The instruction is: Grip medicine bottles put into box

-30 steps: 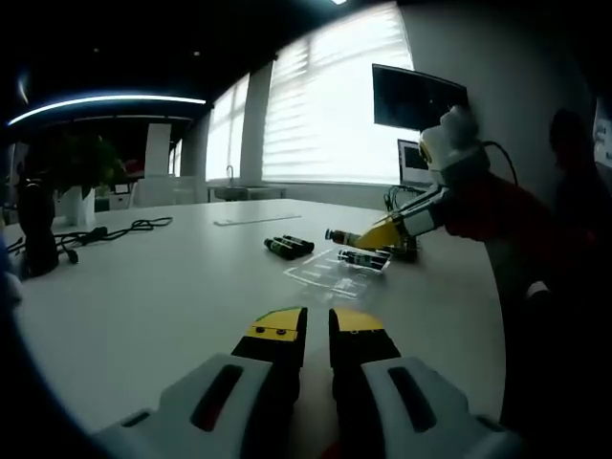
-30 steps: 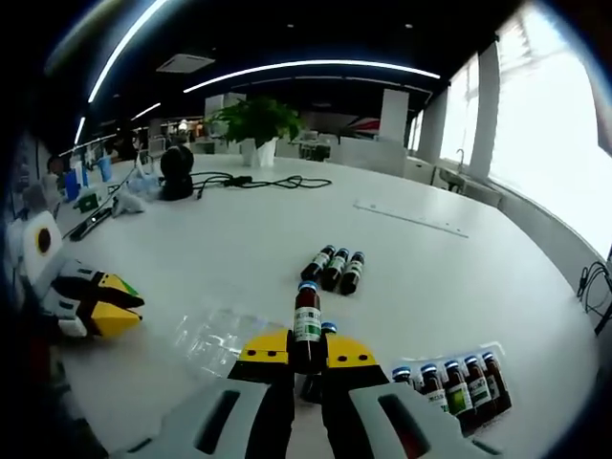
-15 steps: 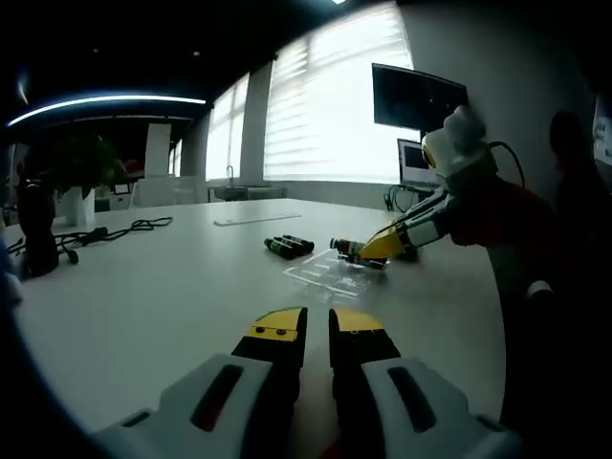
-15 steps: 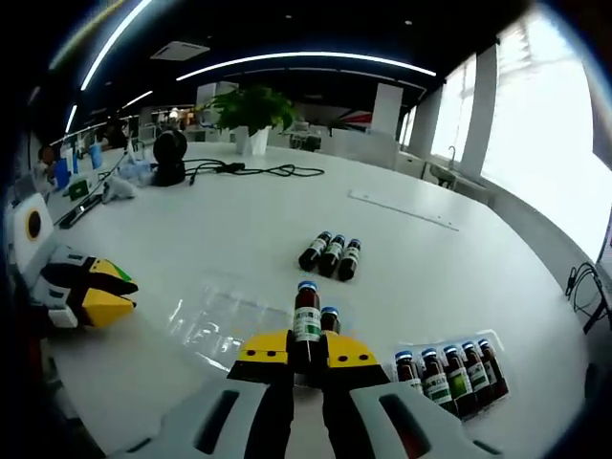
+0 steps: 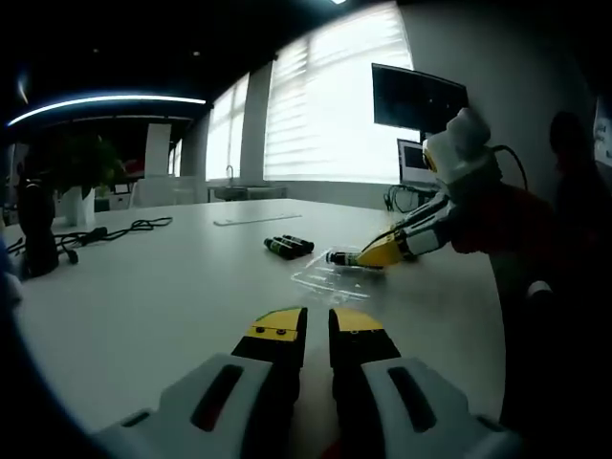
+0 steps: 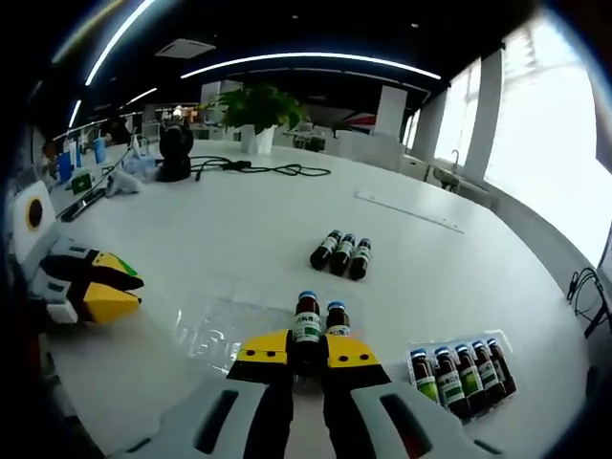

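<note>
My right gripper point(image 6: 307, 349) is shut on a brown medicine bottle point(image 6: 307, 323) with a blue cap and green label. It holds the bottle upright over a clear plastic box point(image 6: 222, 325), right beside a second bottle point(image 6: 336, 318). In the left gripper view the right gripper point(image 5: 371, 256) reaches in from the right, low over that clear box point(image 5: 330, 275). Three bottles point(image 6: 342, 254) lie side by side farther out on the white table point(image 6: 239, 229). Another clear box point(image 6: 464, 368) at the right holds several bottles. My left gripper point(image 5: 317, 330) is shut on nothing, low over the table.
A potted plant point(image 6: 253, 110), black cables point(image 6: 258, 170) and a black device point(image 6: 175, 153) sit at the far side. A thin flat strip point(image 6: 406, 210) lies beyond the three bottles. A monitor point(image 5: 416, 96) and a person's red sleeve point(image 5: 497, 210) are at the right.
My right gripper has carried the bottle lower and over the clear box, beside the second bottle. The left gripper has stayed put.
</note>
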A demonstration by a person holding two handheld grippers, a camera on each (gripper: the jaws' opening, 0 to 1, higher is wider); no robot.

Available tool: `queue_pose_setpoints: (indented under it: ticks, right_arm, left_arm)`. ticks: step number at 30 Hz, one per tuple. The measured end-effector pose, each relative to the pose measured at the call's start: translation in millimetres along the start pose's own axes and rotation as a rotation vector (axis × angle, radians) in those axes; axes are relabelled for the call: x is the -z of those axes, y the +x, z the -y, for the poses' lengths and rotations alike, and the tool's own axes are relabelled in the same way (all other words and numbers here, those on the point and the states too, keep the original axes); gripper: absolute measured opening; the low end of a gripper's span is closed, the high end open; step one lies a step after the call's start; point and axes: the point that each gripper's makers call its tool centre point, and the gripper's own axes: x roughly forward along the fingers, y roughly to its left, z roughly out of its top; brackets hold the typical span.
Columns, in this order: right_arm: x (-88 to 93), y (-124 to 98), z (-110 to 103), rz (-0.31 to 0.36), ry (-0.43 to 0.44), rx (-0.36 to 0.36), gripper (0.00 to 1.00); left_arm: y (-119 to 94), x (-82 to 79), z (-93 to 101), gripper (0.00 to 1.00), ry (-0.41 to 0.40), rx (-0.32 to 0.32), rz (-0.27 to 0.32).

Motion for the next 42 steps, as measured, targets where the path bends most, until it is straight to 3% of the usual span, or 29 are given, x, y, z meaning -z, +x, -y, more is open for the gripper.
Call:
queue_pose_setpoints:
  ticks: [12,19,27,31,35,42]
  right_arm:
    - [-10.7,-3,7,0.047,0.011,-0.027,0.05]
    - [-15.8,7,2,0.026,-0.018,-0.127,0.05]
    - [-11.5,11,-1,-0.008,-0.039,-0.149,0.04]
    - [-9.9,11,0,-0.012,-0.016,-0.13,0.03]
    - [-10.9,8,10,-0.001,0.036,-0.032,0.0]
    - [-12.5,7,5,0.013,-0.012,-0.039,0.0]
  left_arm:
    - [0,0.2,-0.1,0.04,0.001,-0.001,-0.001]
    - [0,0.2,-0.3,0.04,0.0,-0.001,-0.001]
    - [1,0.4,-0.8,0.04,0.001,-0.003,-0.003]
    - [1,0.5,-0.9,0.04,0.001,-0.003,-0.003]
    - [1,0.4,-0.8,0.04,0.002,-0.003,-0.003]
    - [0,0.7,-0.9,0.04,0.003,-0.004,-0.004]
